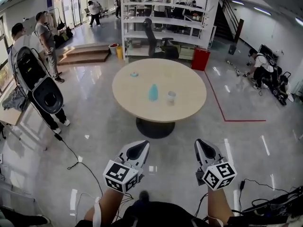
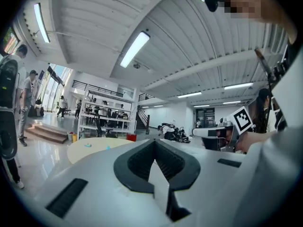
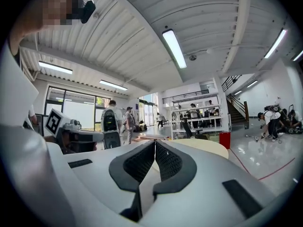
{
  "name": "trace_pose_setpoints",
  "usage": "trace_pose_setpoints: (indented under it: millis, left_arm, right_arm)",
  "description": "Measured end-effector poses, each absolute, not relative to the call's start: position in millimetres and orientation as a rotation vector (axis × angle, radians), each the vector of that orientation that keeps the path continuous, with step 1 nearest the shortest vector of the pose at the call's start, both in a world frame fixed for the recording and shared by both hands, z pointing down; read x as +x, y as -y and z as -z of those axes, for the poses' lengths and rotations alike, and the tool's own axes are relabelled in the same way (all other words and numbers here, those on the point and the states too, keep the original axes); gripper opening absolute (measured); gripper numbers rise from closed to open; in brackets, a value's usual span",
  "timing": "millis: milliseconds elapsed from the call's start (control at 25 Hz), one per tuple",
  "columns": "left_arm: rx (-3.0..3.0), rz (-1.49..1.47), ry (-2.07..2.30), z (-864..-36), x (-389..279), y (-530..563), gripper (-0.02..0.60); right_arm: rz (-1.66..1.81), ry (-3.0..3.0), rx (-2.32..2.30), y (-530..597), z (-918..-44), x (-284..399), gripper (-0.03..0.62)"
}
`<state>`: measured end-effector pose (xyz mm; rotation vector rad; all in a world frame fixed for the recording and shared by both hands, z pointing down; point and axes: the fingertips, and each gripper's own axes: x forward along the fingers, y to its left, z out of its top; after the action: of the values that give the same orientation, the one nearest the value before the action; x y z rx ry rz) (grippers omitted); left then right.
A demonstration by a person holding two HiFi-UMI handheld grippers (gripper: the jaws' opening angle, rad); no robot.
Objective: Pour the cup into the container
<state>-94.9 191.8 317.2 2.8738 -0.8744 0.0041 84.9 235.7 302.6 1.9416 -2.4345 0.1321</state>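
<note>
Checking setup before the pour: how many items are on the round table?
3: a blue container near the middle, a clear cup just right of it, a small blue item at the far left. None seems hidden.

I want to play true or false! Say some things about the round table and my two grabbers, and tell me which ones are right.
1. The round table is ahead of both grippers, not under them. True.
2. The left gripper holds the blue container. False: the blue container stands on the table, and nothing is between the fingers.
3. The right gripper has its fingers shut together. True.
4. The pale cup is on the floor. False: it stands on the table, just right of the blue container.
5. A red bin stands past the table. True.
</note>
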Motion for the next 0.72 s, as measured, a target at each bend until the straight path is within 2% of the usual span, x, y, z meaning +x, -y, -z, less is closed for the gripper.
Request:
trace_pose_setpoints:
  millis: [360, 720]
  left_arm:
    - [2.851, -0.034, 0.851, -327.8, -87.8, -86.0, -0.002]
    - [2.829, -0.053, 0.911, -325.2, -33.3, 7.1, -0.002]
  right_arm:
    - [-0.187, 2.461, 1.897, -126.7, -313.0, 71.1, 0.006]
    - [-0.184, 2.542, 1.849, -21.3, -311.7, 123.2, 0.006]
